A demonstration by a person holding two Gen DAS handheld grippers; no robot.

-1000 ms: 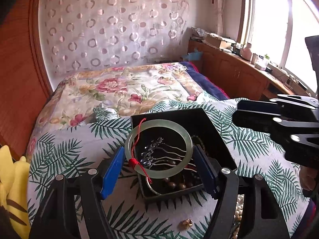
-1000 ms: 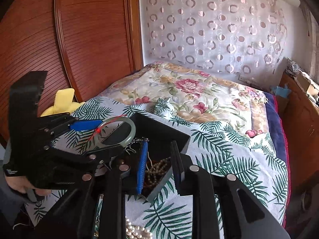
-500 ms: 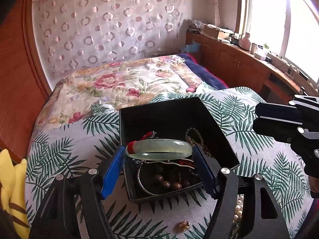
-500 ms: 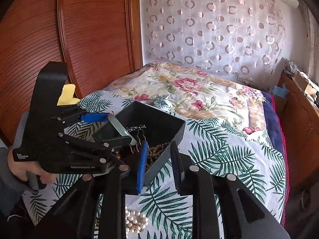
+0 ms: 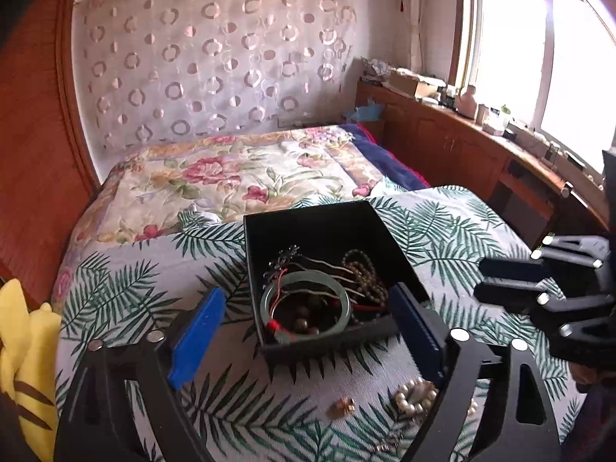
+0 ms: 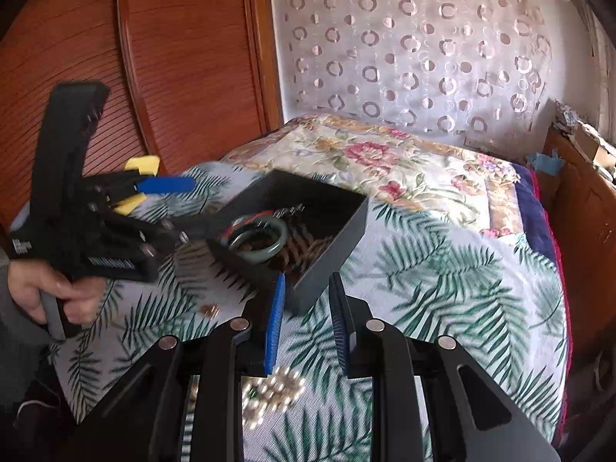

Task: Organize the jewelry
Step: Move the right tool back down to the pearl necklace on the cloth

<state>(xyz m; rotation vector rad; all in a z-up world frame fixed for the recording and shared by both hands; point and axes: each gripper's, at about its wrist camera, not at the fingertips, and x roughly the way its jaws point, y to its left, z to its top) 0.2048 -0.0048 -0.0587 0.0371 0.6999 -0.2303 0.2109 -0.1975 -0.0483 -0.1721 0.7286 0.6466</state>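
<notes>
A black open box (image 5: 323, 227) (image 6: 338, 231) sits on the palm-leaf cloth. A pale green jade bangle (image 5: 306, 310) (image 6: 258, 244) with a red cord lies inside it on bead strings and hairpins. My left gripper (image 5: 308, 327) is open, its blue pads either side of the box's near end, holding nothing. My right gripper (image 6: 306, 315) is open with a narrow gap, just in front of the box's near corner, empty. A pearl cluster (image 5: 415, 394) (image 6: 271, 394) and a small gold piece (image 5: 342, 406) (image 6: 210, 310) lie on the cloth near me.
The palm-leaf cloth (image 5: 134, 288) covers the near part of a bed with a floral quilt (image 5: 238, 177). A yellow plush toy (image 5: 23, 346) lies at the left. A wooden wardrobe (image 6: 154, 57) stands at left, a cabinet under the window (image 5: 481, 146) at right.
My left gripper opened and let go of the jade bangle, which dropped into the box. The left gripper pulled back a little. The right gripper drew back from the box.
</notes>
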